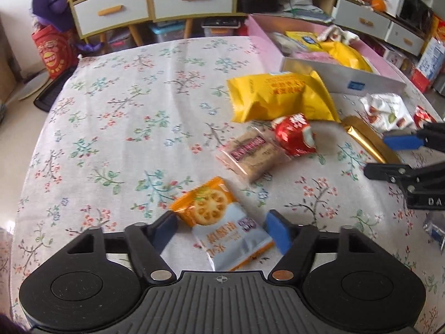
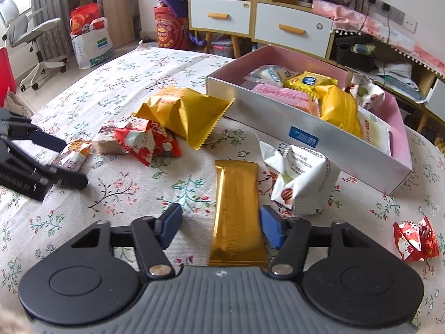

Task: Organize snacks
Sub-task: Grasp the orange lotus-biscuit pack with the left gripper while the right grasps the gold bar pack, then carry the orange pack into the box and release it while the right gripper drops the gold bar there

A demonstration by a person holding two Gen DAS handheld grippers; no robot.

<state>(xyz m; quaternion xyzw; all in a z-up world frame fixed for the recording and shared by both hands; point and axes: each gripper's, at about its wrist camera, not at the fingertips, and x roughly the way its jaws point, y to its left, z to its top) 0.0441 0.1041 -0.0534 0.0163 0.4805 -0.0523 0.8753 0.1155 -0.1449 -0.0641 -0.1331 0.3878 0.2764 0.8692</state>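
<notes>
Crinkled foil and plastic snack packets lie scattered on a floral tablecloth (image 1: 116, 117), with a puffy yellow bag (image 1: 281, 97) at twelve o'clock of a red wrapper (image 1: 296, 135) and a clear-wrapped biscuit (image 1: 251, 154), and a half-filled pink-lined box (image 2: 303, 128) at one o'clock. The left gripper (image 1: 221, 231) is partly open, its blue pads flanking an orange-and-silver cracker packet (image 1: 222, 222). The right gripper (image 2: 219, 226), also partly open, straddles a flat gold bar (image 2: 237, 208); only the right pad touches it, and a crumpled white packet (image 2: 303, 178) crowds its two o'clock side.
</notes>
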